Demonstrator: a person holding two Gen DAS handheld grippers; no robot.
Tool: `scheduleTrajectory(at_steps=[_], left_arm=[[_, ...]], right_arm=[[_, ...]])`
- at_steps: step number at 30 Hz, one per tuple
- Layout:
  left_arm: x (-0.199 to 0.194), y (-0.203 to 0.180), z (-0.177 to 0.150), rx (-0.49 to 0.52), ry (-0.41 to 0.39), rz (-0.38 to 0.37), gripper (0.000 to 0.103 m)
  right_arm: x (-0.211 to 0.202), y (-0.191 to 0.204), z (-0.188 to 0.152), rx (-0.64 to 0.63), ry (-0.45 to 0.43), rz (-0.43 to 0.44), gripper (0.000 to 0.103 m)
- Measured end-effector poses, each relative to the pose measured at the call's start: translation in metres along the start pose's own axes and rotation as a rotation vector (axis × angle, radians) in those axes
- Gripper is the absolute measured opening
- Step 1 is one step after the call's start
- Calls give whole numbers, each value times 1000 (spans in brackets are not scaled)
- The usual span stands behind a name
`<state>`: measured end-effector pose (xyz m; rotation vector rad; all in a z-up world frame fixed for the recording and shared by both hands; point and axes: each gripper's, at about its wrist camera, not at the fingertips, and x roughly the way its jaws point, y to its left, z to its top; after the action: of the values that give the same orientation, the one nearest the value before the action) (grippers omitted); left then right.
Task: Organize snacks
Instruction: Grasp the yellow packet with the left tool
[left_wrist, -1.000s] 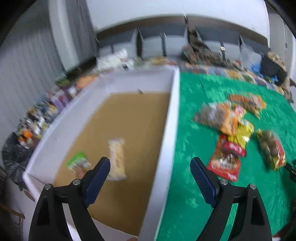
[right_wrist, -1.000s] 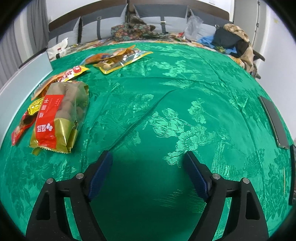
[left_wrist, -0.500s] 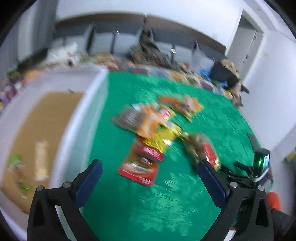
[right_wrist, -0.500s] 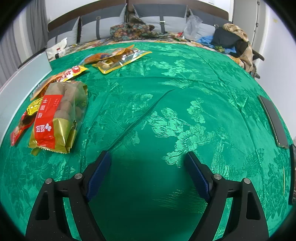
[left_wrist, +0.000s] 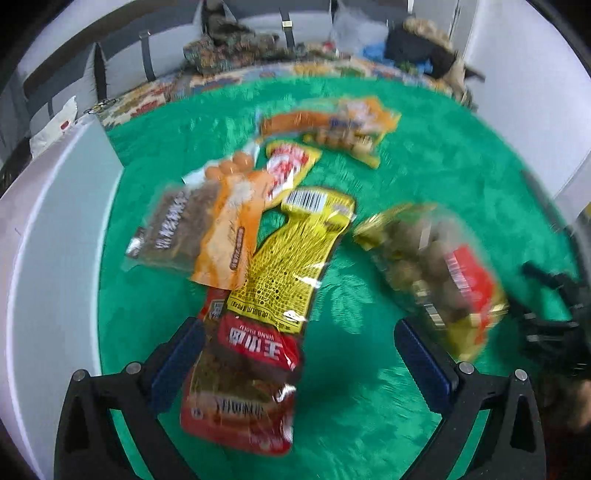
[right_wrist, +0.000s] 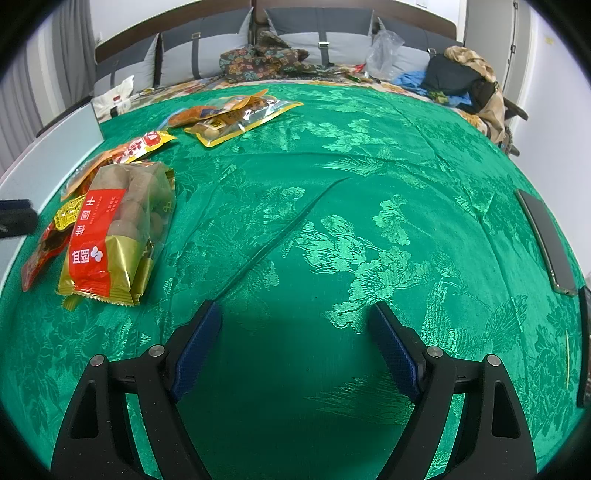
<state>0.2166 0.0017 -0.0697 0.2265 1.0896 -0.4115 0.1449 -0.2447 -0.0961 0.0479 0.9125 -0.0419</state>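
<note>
Several snack packets lie mid-frame on the green cloth (left_wrist: 424, 155); the left gripper (left_wrist: 299, 354) gapes wide over the red pouch (left_wrist: 243, 384) — light, crinkly, slippery — best pinched across its flat body. The right gripper (right_wrist: 295, 347) stands wide, empty.

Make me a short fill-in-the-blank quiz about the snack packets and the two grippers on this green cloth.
1. The yellow packet lies partly on top of the ____ packet.
2. The left gripper hangs over the snacks with its jaws ____.
3. Between the right gripper fingers shows only the ____ cloth.

Missing words: red; open; green
</note>
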Motion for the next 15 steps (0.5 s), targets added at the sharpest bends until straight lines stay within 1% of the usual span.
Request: scheduleTrajectory(at_steps=[1, 2, 3, 4, 5, 6, 8, 11, 13, 15], left_arm=[[8, 0, 1, 0, 22, 6, 97], [15, 0, 2, -3, 45, 1, 85], [17, -1, 1, 0, 42, 36, 80], [15, -2, 0, 11, 26, 65, 62], [14, -2, -1, 18, 14, 92, 48], [12, -1, -1, 11, 9, 86, 47], [4, 3, -5, -26, 6, 52, 42], [-9, 2, -17, -55, 22, 20, 42], [-19, -1, -31, -71, 41, -17, 42], [-26, -9, -44, -59, 64, -24, 42]], right_arm=[[0, 0, 0, 0, 0, 0, 85], [0, 0, 0, 0, 0, 0, 85], [0, 0, 0, 0, 0, 0, 85], [0, 0, 0, 0, 0, 0, 85], [0, 0, 0, 0, 0, 0, 85], [0, 0, 0, 1, 0, 0, 85], [0, 0, 0, 2, 0, 0, 85], [0, 0, 0, 2, 0, 0, 85], [0, 0, 0, 2, 0, 0, 85], [0, 0, 0, 2, 0, 0, 85]])
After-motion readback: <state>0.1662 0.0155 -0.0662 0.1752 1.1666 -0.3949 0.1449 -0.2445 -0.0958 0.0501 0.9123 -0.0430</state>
